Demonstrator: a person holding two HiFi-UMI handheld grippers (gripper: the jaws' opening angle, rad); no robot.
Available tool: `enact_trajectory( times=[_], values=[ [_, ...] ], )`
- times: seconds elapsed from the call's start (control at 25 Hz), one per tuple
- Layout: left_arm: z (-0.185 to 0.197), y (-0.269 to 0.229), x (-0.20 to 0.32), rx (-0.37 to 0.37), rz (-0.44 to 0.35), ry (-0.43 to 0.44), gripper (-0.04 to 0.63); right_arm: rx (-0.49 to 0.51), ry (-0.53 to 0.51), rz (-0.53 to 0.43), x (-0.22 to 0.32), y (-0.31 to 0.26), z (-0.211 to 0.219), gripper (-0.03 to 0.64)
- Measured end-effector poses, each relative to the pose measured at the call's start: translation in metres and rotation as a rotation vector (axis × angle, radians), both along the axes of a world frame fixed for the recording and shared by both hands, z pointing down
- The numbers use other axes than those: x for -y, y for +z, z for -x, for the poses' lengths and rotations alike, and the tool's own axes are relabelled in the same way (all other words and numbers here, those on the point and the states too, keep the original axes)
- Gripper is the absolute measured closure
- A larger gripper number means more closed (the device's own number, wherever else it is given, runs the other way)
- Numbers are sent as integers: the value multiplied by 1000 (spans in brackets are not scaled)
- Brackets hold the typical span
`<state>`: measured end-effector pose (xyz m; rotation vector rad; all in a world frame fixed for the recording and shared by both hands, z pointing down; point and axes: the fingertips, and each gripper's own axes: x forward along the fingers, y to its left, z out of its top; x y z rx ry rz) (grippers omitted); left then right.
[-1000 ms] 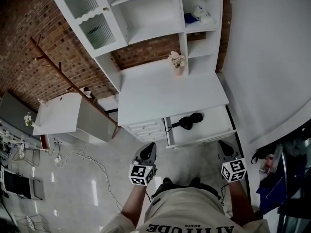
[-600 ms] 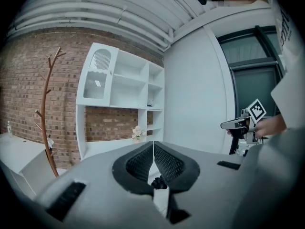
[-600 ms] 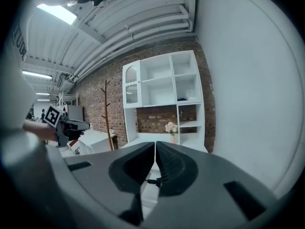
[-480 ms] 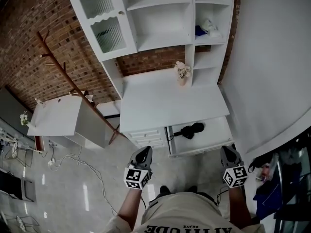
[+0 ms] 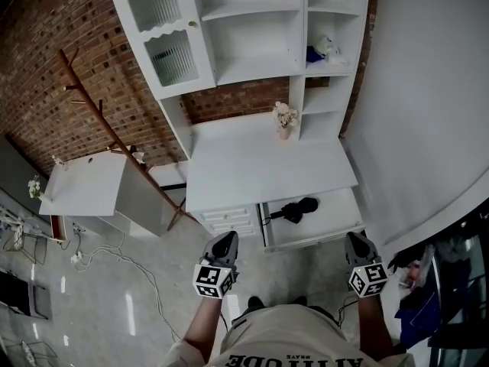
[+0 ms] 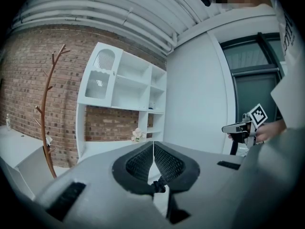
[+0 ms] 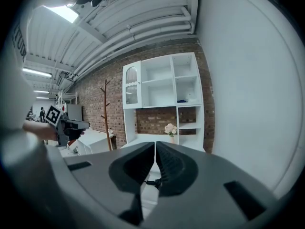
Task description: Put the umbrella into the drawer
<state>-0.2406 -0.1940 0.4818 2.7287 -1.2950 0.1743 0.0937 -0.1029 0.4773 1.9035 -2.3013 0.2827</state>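
**Both grippers closed and empty; umbrella lying in the open drawer**

The left gripper (image 5: pixel 227 239) has its ribbed jaws pressed together, with nothing between them. The right gripper (image 5: pixel 354 240) is the same: its jaws meet at the tips and hold nothing. The person holds both out in front of their torso, pointing toward the furniture, with the marker cubes facing up.

The drawer (image 5: pixel 336 219) stands pulled out. The left gripper is in front of it and off to its left, over the floor. The right gripper is just in front of the drawer's right front corner. Neither touches the drawer.

The umbrella (image 5: pixel 293 209) — black and folded — lies inside the drawer, left of the drawer's middle, with a thin loop at its left end.

Just left of the drawer is a stack of small closed drawers (image 5: pixel 229 219). Behind and above it is the white desk top (image 5: pixel 252 170), with a small vase of flowers (image 5: pixel 284 119) at the back edge. Further behind the drawer rises a white hutch (image 5: pixel 252 21) with open shelves and a glass door (image 5: pixel 164 33) on its left side. Blue and white things (image 5: pixel 321 48) sit on one right-hand shelf — too small to identify.

Well to the left of the drawer are a low white table (image 5: pixel 84 183) and a bare-branched wooden coat stand (image 5: pixel 103 125) against the brick wall (image 5: pixel 38 67). Cables (image 5: pixel 126 260) trail over the glossy floor on that side. To the right of the drawer is a plain white wall (image 5: pixel 428 90).
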Motion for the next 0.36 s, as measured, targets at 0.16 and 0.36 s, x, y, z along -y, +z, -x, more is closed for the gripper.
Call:
enact_trajectory(
  times=[0.16,0.36],
  values=[
    [-2,-1,0,2,-3,1,568,0,2,-2,0,-1,-4,586],
    [-8,-1,-2,7,-1,8,568,1,2,-5,-1,-2,-7,586]
  ],
)
